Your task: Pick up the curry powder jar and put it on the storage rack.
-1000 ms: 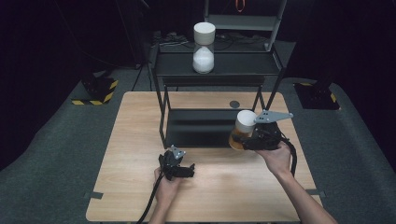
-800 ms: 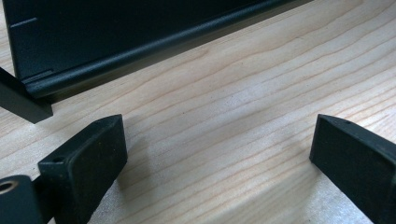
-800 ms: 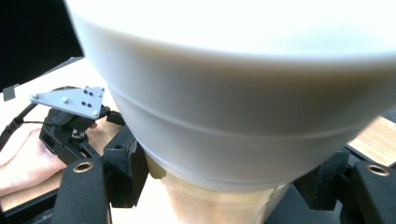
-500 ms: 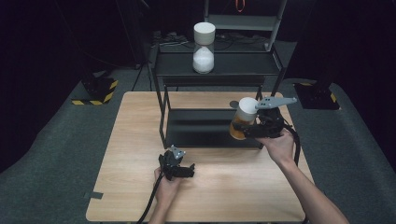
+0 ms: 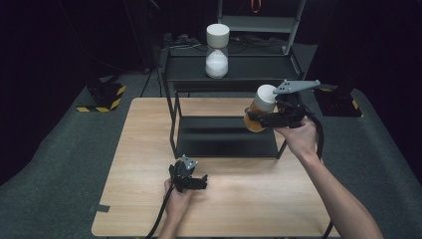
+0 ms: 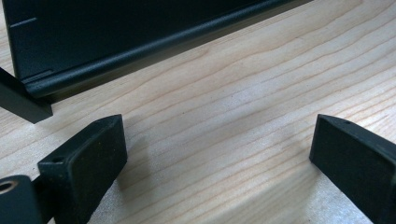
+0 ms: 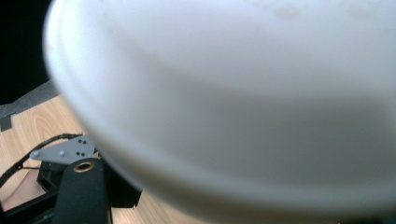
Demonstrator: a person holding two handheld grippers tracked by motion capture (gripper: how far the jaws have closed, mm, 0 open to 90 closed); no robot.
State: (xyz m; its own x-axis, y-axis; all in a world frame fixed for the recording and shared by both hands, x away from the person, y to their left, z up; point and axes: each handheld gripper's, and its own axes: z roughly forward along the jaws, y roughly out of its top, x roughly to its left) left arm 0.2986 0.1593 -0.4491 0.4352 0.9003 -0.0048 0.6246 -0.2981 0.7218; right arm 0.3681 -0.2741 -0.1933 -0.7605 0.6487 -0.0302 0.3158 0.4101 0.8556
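My right gripper [image 5: 258, 118] is shut on an orange object with a white cap [image 5: 265, 94] and holds it in the air by the right front post of the black shelf rack [image 5: 226, 142], about level with the upper shelf. In the right gripper view the white cap [image 7: 233, 93] is blurred and very close. A white hourglass [image 5: 217, 51] stands on the rack's upper shelf. My left gripper [image 5: 199, 180] rests on the wooden table [image 5: 149, 129] in front of the rack, open, with only bare wood between its fingers [image 6: 88, 158].
The rack's lower shelf [image 6: 116, 37] lies just ahead of the left gripper. Grey floor surrounds the table, with yellow-and-black striped blocks [image 5: 102, 99] at the back left. The left gripper's grey plate [image 7: 63, 151] shows in the right gripper view.
The right gripper has risen with the orange object, from beside the lower shelf up to the level of the upper shelf. The left gripper has stayed put.
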